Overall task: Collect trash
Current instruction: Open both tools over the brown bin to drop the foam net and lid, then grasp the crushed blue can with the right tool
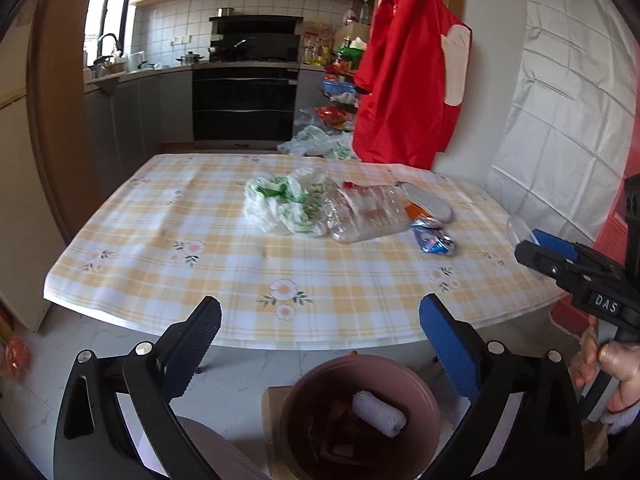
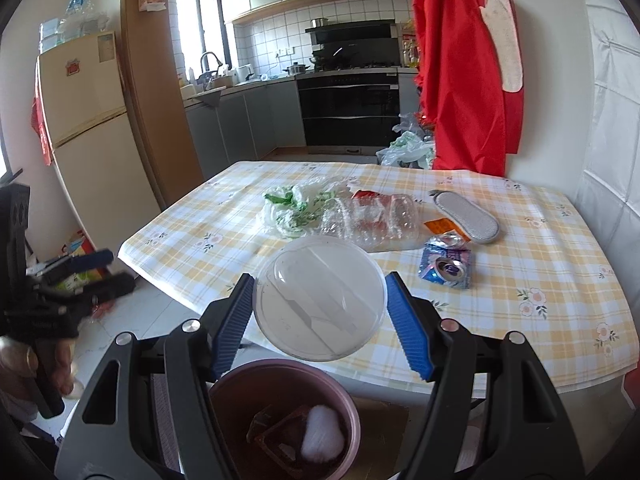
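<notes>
Left wrist view: my left gripper (image 1: 320, 336) has its jaws spread wide with nothing between them; it hangs off the near edge of the table (image 1: 160, 216), angled down, with the brown bin (image 1: 416, 400) directly below and slightly ahead; a white wad (image 1: 378, 412) already lies in the bin, so this side looks done with its drop (judgement only). Remaining trash is all ahead and up on the table: the crumpled plastic bag (image 1: 284, 208), the crushed clear bottle (image 1: 364, 216) lying with its long axis left to right, and the flattened can (image 1: 434, 239) to its right; the bag lies closest to the left gripper's line. My right gripper (image 1: 538, 246) enters from the right edge, held over the table's right side.

Right wrist view: the right gripper (image 2: 320, 312) is clamped across the width of a clear round lid (image 2: 320, 298), pads on opposite rims, lid tilted face-up toward the camera; the bin (image 2: 224, 388) sits straight below and just nearer than the lid, off the table edge; so the coming move, as I read it, is a short pull back and down, then release. The can (image 2: 446, 266) and bottle (image 2: 372, 216) lie beyond the lid, on the table; the left gripper (image 2: 104, 268) sits far left, over the floor.
</notes>
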{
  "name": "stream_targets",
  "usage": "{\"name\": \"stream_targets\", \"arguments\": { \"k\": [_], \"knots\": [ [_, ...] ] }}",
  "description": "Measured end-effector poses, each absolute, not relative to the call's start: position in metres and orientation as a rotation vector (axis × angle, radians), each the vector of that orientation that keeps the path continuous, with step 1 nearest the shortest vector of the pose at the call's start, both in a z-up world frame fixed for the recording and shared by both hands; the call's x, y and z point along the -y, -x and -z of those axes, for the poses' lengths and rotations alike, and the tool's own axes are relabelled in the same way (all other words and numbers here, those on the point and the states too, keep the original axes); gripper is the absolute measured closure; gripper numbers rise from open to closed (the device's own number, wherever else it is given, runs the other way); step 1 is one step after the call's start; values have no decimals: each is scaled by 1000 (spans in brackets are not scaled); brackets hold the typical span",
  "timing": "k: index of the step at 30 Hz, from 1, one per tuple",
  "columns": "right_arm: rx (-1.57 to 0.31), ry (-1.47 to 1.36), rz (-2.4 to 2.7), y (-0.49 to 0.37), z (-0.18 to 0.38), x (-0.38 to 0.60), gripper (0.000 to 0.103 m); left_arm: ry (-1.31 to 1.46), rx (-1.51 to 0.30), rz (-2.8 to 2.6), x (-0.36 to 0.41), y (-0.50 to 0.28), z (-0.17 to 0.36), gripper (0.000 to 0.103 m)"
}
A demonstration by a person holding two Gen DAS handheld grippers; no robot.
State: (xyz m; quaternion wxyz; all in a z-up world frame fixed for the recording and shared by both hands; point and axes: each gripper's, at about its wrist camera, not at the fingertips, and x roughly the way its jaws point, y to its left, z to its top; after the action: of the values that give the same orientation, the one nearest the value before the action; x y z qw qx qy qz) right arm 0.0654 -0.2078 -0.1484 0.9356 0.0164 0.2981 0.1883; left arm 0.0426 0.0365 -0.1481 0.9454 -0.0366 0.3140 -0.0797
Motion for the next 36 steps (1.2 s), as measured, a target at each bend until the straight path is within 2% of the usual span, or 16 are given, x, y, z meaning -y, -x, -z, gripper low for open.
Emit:
{"name": "stream_targets", "arguments": {
  "k": [10, 11, 18, 19, 20, 36],
  "knots": [
    [-672, 12, -484, -62, 162, 169, 34, 180, -667, 56, -77, -46, 158, 6],
    [-675, 14, -491, -62, 162, 165, 29, 184, -671, 53, -79, -46, 159, 6],
    [-673, 33, -484, -61, 162, 159, 16, 206, -678, 46, -84, -45, 161, 6],
    [-675, 32, -480, -62, 162, 160, 8, 206, -679, 45, -84, -45, 161, 6],
    [-674, 30, -473, -62, 161, 161, 7, 207, -679, 43, -85, -45, 162, 6],
    [-700, -8, -388, -74, 172, 179, 6, 220, -717, 30, -85, -52, 173, 6]
  ]
}}
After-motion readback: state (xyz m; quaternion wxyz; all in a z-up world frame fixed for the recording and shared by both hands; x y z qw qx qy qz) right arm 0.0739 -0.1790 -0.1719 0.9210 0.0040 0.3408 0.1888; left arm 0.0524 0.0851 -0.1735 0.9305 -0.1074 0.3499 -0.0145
